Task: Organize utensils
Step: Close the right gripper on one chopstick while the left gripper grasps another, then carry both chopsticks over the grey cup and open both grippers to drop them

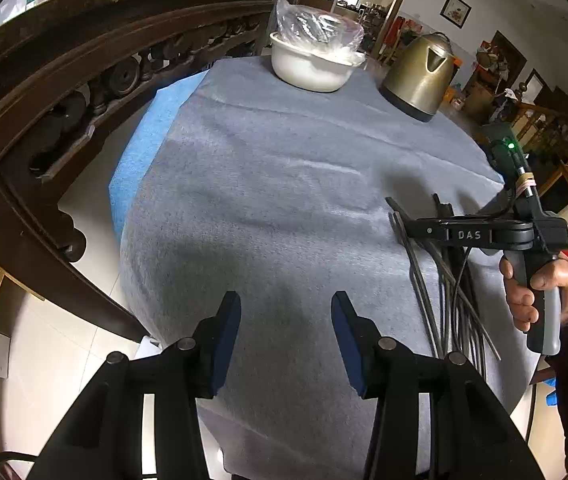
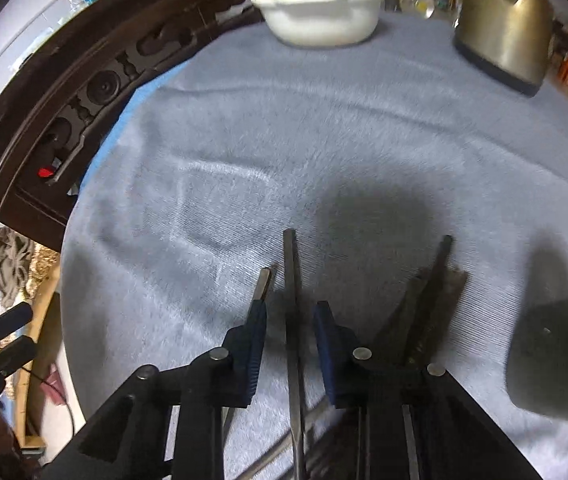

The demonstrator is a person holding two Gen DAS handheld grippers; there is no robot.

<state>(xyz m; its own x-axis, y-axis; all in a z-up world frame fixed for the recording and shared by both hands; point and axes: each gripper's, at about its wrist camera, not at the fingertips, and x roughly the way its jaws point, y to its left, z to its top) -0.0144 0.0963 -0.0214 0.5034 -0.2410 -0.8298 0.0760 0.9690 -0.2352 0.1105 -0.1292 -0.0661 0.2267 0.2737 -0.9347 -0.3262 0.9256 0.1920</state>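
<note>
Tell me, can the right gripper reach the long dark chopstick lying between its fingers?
Probably yes: the right gripper already straddles one long dark chopstick on the grey cloth, with nothing between pads and stick.

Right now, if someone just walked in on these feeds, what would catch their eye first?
The pile of dark chopsticks fanned out at the near right of the grey tablecloth, with the right gripper straddling one stick. Behind stand a white bowl holding a clear plastic bag, and a brass-coloured kettle.
</note>
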